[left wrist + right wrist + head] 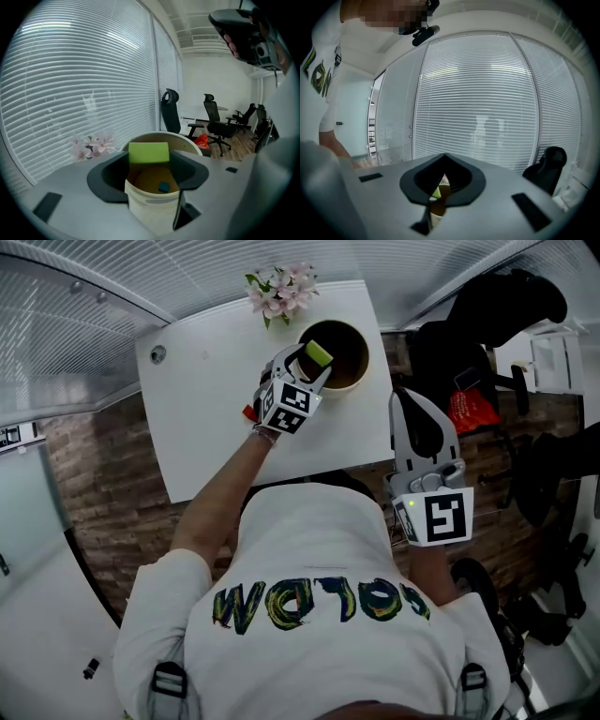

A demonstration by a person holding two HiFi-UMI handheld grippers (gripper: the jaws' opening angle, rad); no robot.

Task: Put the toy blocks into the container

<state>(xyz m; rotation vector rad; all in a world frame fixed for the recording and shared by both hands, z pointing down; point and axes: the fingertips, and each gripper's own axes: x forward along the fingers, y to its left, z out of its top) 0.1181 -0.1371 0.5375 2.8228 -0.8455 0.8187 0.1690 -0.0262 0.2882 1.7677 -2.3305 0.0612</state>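
A round cream container (353,382) with a brown inside stands at the far right of the white table (206,399). My left gripper (315,359) is shut on a yellow-green block (320,354) and holds it over the container's near rim. In the left gripper view the green block (148,153) sits between the jaws above the container (150,211), and a small blue block (163,187) lies on its bottom. My right gripper (410,399) hangs off the table's right edge, shut and empty. Through its narrow slit (436,194) only a sliver of green and cream shows.
Pink artificial flowers (281,292) stand at the table's back edge, just left of the container. Window blinds run behind the table. Black office chairs (497,306) and a red bag (466,409) are on the floor to the right.
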